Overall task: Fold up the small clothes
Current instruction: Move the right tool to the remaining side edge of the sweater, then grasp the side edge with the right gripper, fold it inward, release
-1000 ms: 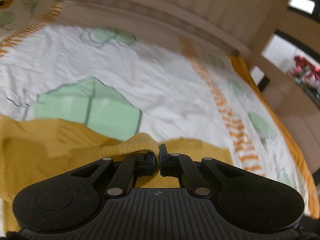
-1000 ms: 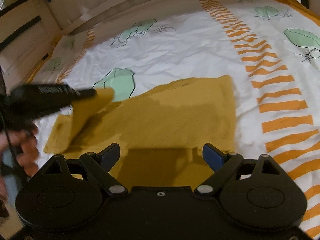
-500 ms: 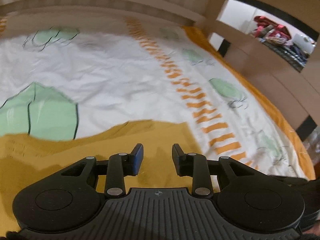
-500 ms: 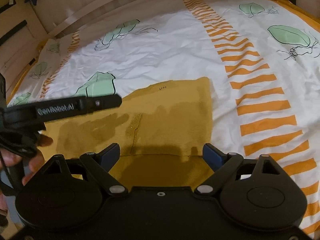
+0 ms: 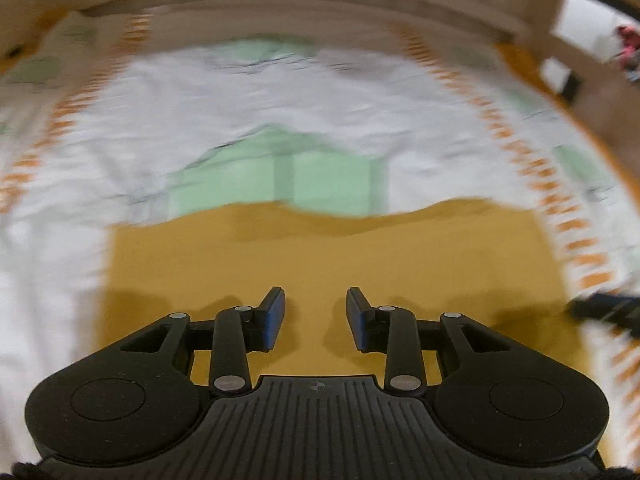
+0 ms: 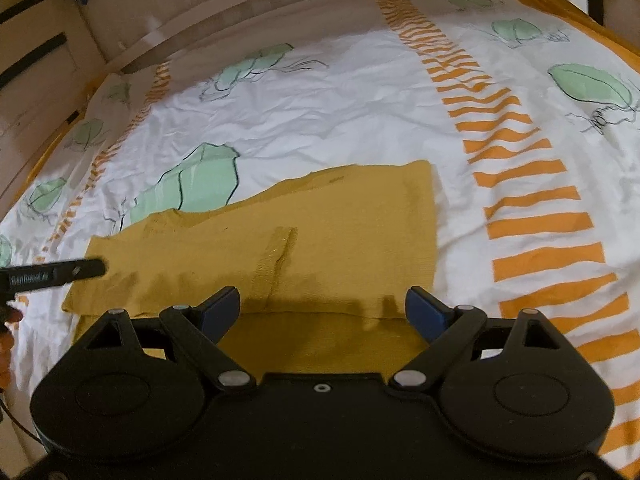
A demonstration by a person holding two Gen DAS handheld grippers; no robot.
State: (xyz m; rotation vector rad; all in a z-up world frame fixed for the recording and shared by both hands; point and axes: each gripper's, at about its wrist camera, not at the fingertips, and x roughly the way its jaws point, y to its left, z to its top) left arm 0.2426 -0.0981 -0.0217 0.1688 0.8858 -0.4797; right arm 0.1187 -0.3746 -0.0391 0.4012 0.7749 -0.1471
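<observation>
Over the mustard garment (image 6: 340, 236), both hand-held grippers apparently gape empty.

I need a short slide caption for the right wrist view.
Open right gripper above a folded mustard-yellow garment on a leaf-printed bedsheet.

The light is warm and rather dim, with a yellow tone in both views. The left wrist view has strong motion blur: the bedsheet (image 5: 248, 112) and its orange stripes are smeared, most at 9 and 3 o'clock, while the left gripper (image 5: 316, 314) stays sharp. The right wrist view is clear and in focus. The right gripper (image 6: 323, 310) throws a soft dark shadow on the mustard cloth (image 6: 340, 220) at 6 o'clock. Fisheye distortion bends the bed frame (image 6: 240, 4) at 12 o'clock.
</observation>
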